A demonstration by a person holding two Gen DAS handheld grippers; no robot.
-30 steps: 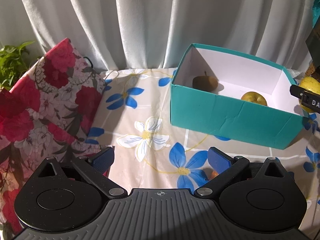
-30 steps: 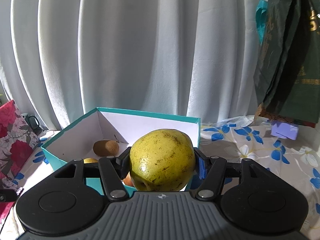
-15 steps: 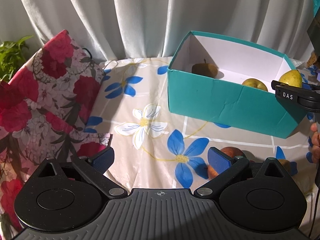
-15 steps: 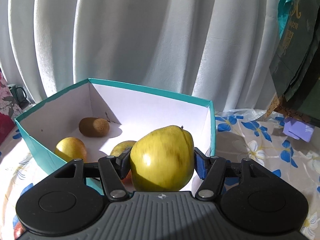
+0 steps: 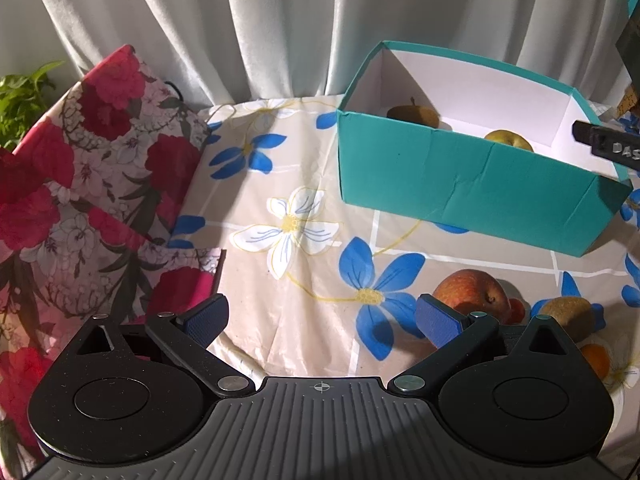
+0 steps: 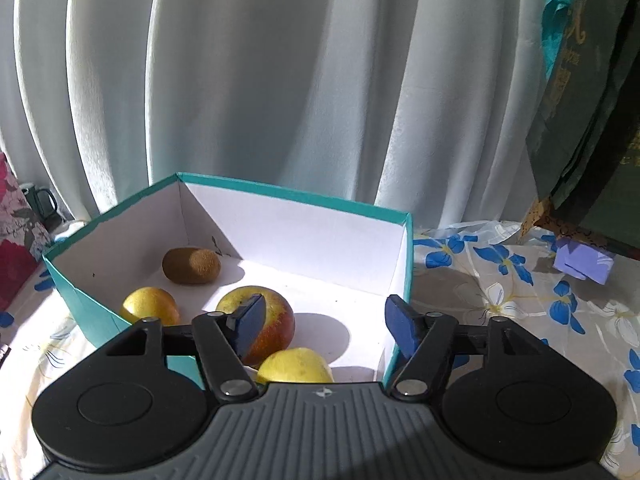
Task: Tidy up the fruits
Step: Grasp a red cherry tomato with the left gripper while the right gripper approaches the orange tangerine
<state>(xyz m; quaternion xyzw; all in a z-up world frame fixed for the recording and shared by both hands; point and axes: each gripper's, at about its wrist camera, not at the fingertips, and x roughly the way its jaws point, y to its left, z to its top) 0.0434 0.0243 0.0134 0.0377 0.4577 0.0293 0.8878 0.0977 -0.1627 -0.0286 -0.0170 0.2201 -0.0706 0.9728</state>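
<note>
right hand-held gripper [image 6: 325,324], jaws just opening, empty, yellow apple [image 6: 295,367] below

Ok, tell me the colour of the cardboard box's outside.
Teal cardboard box, white inside; clearest in the left wrist view.

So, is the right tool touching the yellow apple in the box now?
Apart. In the right wrist view the right tool has just opened; its pads stand wide with bare space between them, and the yellow apple lies below in the box.

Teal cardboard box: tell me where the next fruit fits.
Bare white floor lies along the far wall and right corner of the teal cardboard box, behind the brown kiwi. The near-left is crowded: small yellow apple, red-yellow apple, yellow pear.
</note>
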